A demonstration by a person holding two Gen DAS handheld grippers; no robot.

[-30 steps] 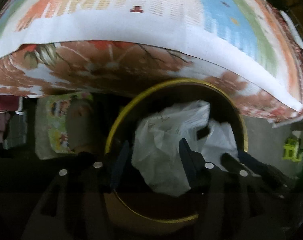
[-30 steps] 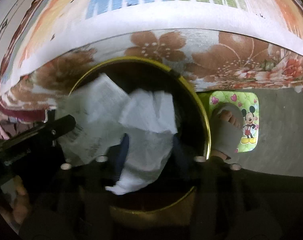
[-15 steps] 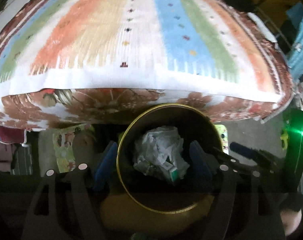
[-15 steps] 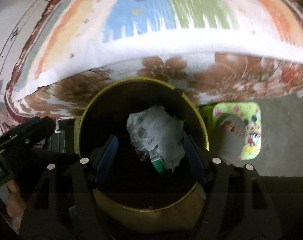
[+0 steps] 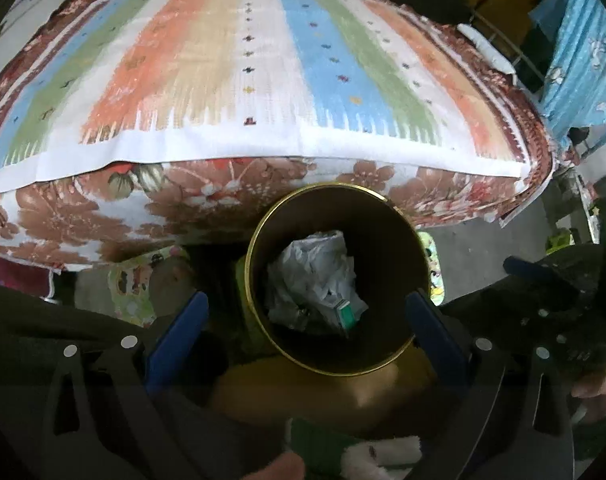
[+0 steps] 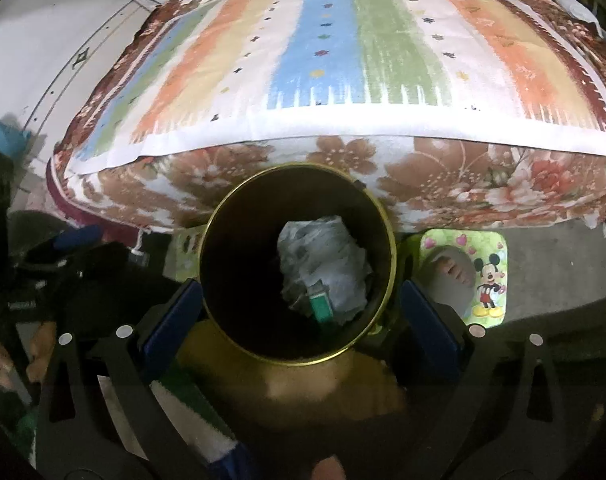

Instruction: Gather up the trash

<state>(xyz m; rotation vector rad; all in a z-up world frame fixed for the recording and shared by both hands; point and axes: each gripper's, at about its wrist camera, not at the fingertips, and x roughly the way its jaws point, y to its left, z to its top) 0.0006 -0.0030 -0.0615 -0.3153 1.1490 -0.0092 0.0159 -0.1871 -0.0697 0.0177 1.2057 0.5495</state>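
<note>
A round yellow bin (image 5: pixel 263 320) (image 6: pixel 389 248) stands on the floor against the bed. Crumpled white paper (image 5: pixel 315 264) (image 6: pixel 323 256) and a small green carton (image 5: pixel 345 312) (image 6: pixel 321 306) lie at its bottom. My left gripper (image 5: pixel 303 332) hangs above the bin, its jaws opening wide to either side of the rim, nothing between the blue pads (image 5: pixel 179 328). My right gripper (image 6: pixel 299 320) hangs above the bin in the same way, jaws opening, nothing held. Each gripper shows at the edge of the other's view.
A bed (image 5: pixel 263 92) (image 6: pixel 343 80) with a striped cover and flowered side fills the top of both views. A person's feet in green cartoon slippers (image 6: pixel 483 276) (image 5: pixel 135 280) stand on either side of the bin on the grey floor. A blue cloth (image 5: pixel 583 52) hangs at the far right.
Both grippers let go of the white paper, which dropped to the bottom of the bin. Both jaws spread wide and both grippers rose away from the bin.
</note>
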